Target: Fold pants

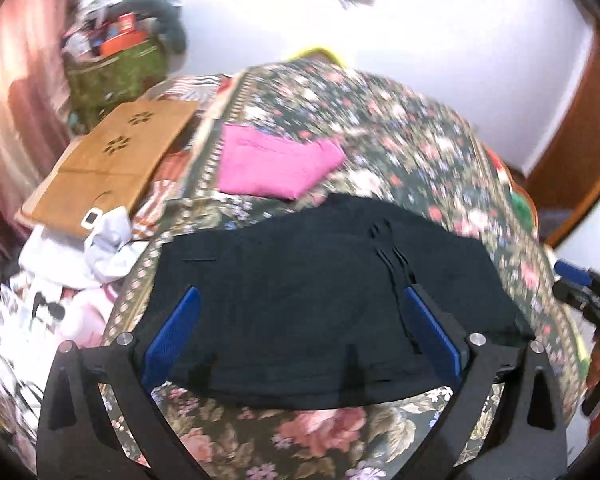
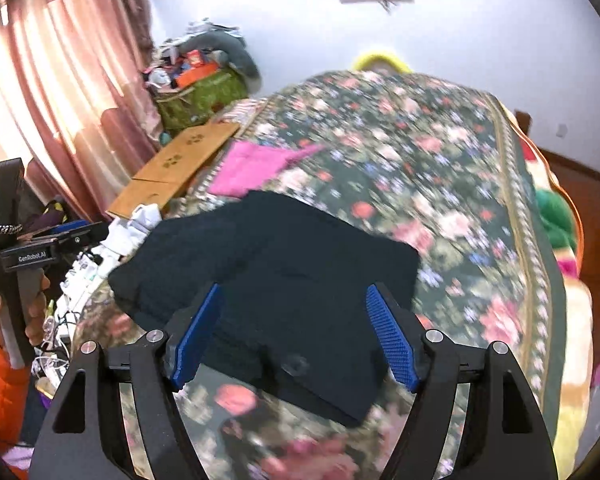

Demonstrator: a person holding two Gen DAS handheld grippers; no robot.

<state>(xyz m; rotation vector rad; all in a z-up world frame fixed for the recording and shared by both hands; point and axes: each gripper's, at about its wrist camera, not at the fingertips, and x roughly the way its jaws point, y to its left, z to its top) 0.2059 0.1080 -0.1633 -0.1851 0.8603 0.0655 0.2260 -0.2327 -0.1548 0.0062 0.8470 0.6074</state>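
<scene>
1. The left claw (image 1: 300, 332) is released: its blue pads (image 1: 171, 332) stand wide apart with nothing pinched between them
2. The pants (image 1: 320, 280), dark and folded into a compact bundle, lie flat on the floral bed (image 1: 380, 128) just ahead of and below the left claw, framed between its pads but not touched by them
3. A thin dark drawstring (image 1: 396, 268) trails over the pants near the left claw's right pad
4. The right claw (image 2: 296, 332) is likewise released, its pads (image 2: 392, 336) spread with nothing gripped
5. In the right wrist view the pants (image 2: 268, 280) sit just ahead of the claw, the near edge showing stacked layers
6. Beyond the pants, farther from both claws, lies a folded pink garment (image 1: 276, 164)
7. To the left of it is a brown board (image 1: 112, 160) with cut-out flower shapes, and past that a green bag (image 1: 116, 72) stuffed with things, near the curtain (image 2: 60, 80)
8. At the left edge of the right wrist view a hand (image 2: 16, 308) in an orange sleeve (image 2: 0, 380) holds the other tool's handle
9. Both views are motion-blurred
</scene>
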